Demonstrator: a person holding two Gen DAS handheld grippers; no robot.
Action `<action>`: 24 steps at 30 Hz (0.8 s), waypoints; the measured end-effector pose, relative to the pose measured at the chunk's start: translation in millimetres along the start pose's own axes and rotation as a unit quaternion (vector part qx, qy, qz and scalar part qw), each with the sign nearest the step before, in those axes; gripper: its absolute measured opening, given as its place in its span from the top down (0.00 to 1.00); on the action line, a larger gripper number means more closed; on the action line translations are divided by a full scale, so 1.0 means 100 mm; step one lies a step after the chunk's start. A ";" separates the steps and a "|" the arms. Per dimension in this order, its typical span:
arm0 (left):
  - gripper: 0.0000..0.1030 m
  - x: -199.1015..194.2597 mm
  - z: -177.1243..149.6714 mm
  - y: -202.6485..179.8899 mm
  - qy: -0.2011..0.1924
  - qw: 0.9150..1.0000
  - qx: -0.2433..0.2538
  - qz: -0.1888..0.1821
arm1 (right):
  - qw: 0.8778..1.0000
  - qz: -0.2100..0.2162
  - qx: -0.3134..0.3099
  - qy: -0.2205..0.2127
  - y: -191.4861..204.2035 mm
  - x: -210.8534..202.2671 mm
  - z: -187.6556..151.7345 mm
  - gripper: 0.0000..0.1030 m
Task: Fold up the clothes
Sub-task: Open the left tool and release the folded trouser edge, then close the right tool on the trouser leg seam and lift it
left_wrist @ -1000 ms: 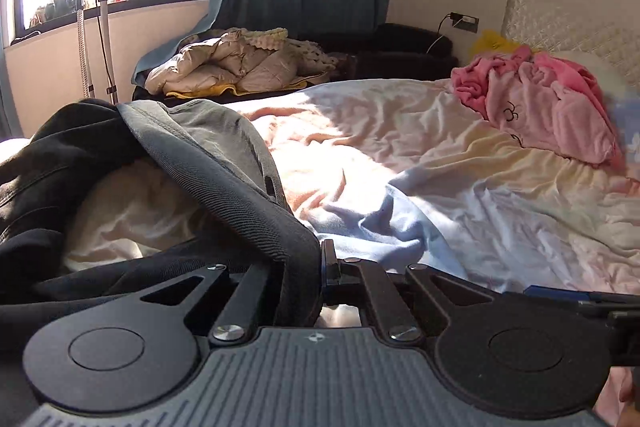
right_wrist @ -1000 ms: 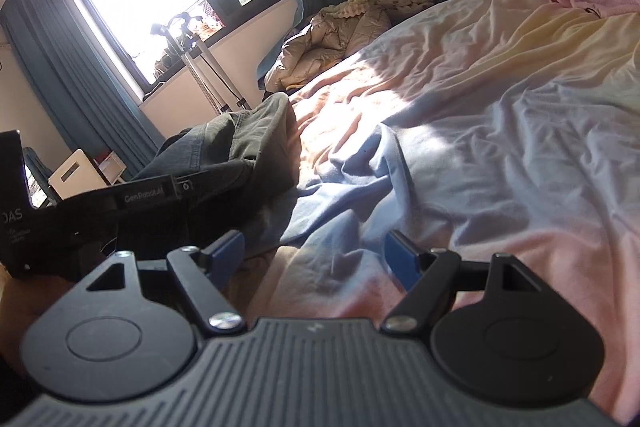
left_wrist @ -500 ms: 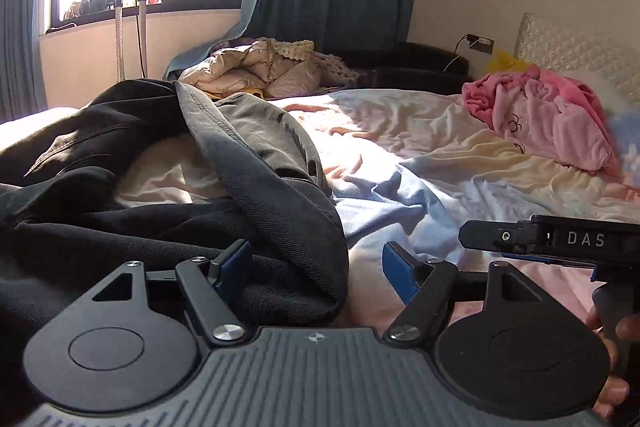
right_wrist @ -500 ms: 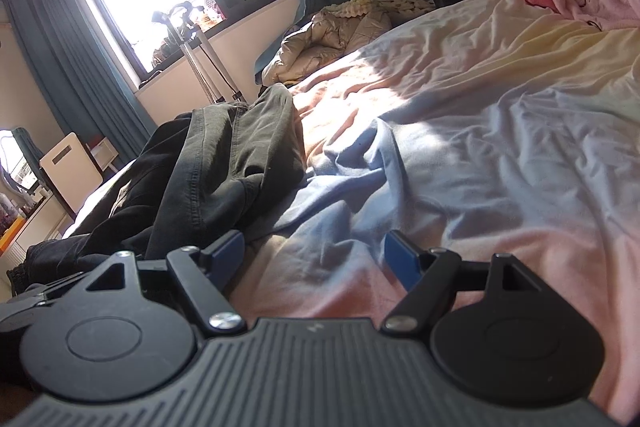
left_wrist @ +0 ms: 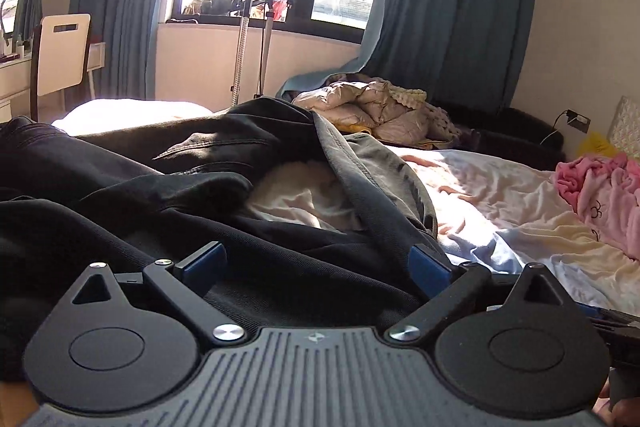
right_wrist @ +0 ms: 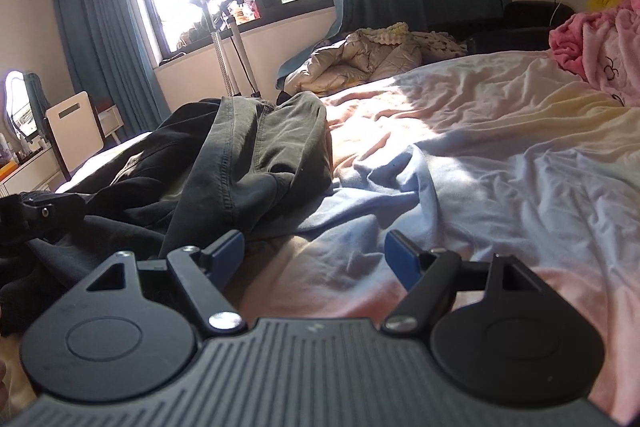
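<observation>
Released since a second ago, dark jeans (left_wrist: 208, 163) now heaped on the pastel bedsheet (right_wrist: 500, 163) at its window-side edge, left gripper (left_wrist: 316, 259) jaws opening wide over the denim, pads clear, right gripper (right_wrist: 314, 247) spread, empty above sheet, pink garment (right_wrist: 600, 43) far off.

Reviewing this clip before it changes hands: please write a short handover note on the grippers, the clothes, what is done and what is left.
Left gripper: jaws opening, dark fabric lies between them, pads not pressing it.
Right gripper: open, empty, over the pastel bedsheet.
Dark denim trousers lie rumpled in a heap at the near left of the bed, waistband turned up, pale lining showing.
Pink fleece garment lies bunched at the far right, untouched.
Done: no neat fold visible.
Left: probably spread the trousers flat, fold them, then the pink garment.
</observation>
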State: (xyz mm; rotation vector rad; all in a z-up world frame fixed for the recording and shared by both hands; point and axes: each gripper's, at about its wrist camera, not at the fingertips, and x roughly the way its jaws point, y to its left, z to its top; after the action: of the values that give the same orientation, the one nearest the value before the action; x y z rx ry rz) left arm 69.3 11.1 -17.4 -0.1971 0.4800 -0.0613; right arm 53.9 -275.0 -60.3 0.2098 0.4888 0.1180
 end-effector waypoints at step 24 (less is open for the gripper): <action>0.05 0.58 -0.01 0.59 0.002 0.994 -0.109 0.019 | 0.991 -0.023 -0.104 0.077 0.87 2.66 1.62 0.95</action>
State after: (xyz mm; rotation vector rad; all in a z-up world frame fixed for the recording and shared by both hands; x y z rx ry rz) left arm 120.9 63.0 -56.6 -0.4029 0.4949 0.0277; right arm 359.2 -174.6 -21.0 -0.0146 0.6311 0.1396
